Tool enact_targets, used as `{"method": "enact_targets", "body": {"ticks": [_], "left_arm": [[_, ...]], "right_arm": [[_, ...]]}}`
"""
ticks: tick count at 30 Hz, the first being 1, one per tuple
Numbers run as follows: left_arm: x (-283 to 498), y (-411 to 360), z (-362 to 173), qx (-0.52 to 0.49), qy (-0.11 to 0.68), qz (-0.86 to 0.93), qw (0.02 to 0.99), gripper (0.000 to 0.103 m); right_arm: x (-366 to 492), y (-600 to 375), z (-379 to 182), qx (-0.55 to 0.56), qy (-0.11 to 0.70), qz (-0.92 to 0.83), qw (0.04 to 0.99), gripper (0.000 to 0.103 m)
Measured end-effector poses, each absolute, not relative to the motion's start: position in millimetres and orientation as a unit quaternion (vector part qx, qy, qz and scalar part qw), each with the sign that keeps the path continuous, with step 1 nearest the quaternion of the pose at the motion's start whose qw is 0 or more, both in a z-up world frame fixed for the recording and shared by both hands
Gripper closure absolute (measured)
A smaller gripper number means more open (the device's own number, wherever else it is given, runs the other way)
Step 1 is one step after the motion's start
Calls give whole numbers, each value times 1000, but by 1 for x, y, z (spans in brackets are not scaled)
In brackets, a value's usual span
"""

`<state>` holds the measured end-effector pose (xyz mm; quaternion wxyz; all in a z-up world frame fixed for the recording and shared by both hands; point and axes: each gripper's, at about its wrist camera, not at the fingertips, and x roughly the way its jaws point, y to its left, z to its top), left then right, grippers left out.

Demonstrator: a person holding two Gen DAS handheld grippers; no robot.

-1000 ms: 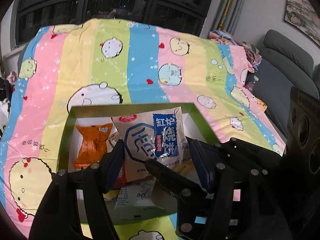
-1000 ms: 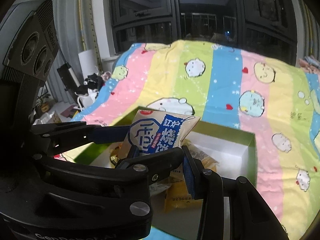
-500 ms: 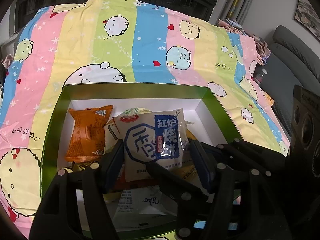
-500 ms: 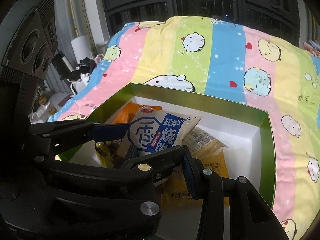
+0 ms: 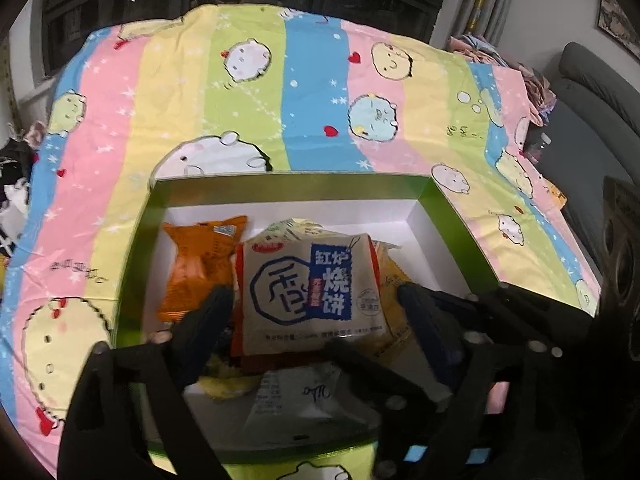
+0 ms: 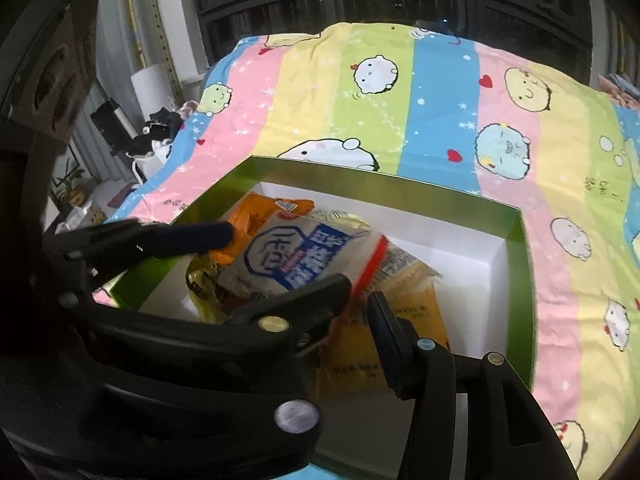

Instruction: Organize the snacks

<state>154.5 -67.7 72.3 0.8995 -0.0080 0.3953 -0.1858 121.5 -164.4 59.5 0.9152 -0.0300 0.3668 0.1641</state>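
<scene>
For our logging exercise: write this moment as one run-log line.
biscuit packet: atop snacks in green box | left gripper: open, fingers flank packet | right gripper: at packet edge, grip unclear

Blurred biscuit pkt, lower snacks hidden.

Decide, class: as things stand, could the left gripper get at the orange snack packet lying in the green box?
Probably yes. The orange packet lies uncovered at the box's left side, just ahead of the left gripper, whose jaws stand open. The white and blue packet sits between those jaws, so the gripper must shift left first.
</scene>
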Motion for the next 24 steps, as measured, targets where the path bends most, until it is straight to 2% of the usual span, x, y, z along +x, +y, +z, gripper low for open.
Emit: {"method": "enact_targets", "body": {"ticks": [1,3,6,12,24], "left_arm": [[151,-66,77,-5,390,-180,903,0],[144,-62,86,-2,385,-176,906,1],[132,-58,100,-2,382,-172,908,1],[111,-48,125,5,395,-135,909,1],[76,-27,183,0,367,-96,925,1]], "right_arm": [[119,-165,61,-33,366,160,916,47],[109,-168,68,-40,363,143,920,30],[99,-173,78,-45,360,118,924,16],[83,-173,98,-64,375,77,922,10],[62,-168,138,-81,364,49,927,10]]}}
